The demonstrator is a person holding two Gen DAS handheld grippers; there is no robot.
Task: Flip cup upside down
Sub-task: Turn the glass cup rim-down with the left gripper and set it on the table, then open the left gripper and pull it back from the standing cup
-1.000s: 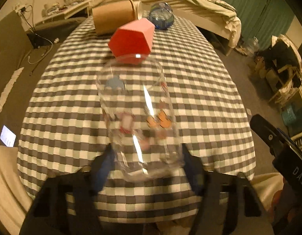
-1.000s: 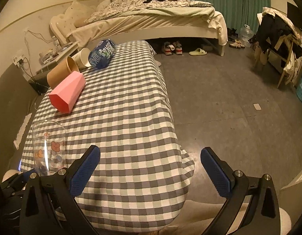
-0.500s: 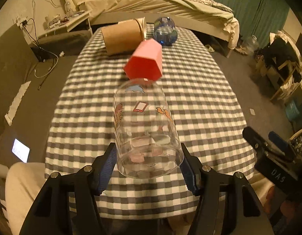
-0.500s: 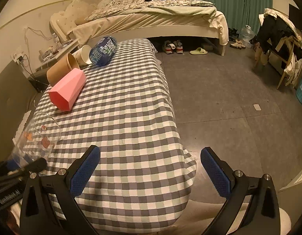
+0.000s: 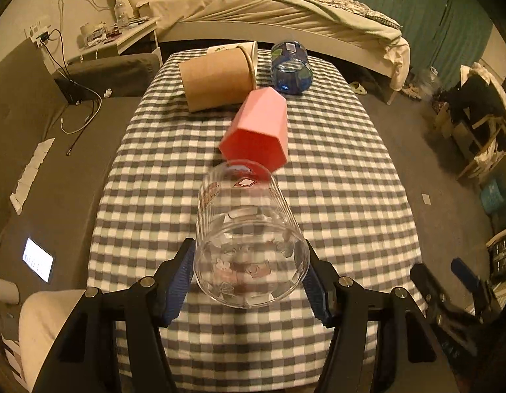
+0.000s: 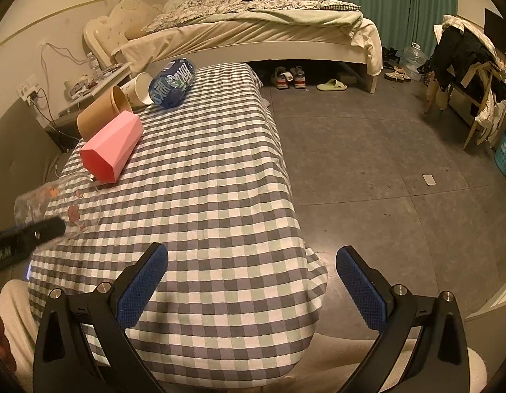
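A clear glass cup (image 5: 246,232) with cartoon prints is held tilted over the checkered table (image 5: 335,170), one round end toward the camera. My left gripper (image 5: 249,278) is shut on it, blue pads on both sides. In the right wrist view the cup (image 6: 53,203) shows blurred at the far left with the left gripper's finger across it. My right gripper (image 6: 251,278) is open and empty above the table's near right corner.
A pink hexagonal cup (image 5: 258,131) lies on its side just beyond the glass. Behind it lie a brown paper cup (image 5: 217,80), a white paper cup (image 6: 138,88) and a blue bottle (image 5: 290,67). A bed stands beyond the table; bare floor is to the right.
The left gripper has lifted and tipped the glass cup from standing upright on the table to a strong tilt. The right gripper has hardly moved.
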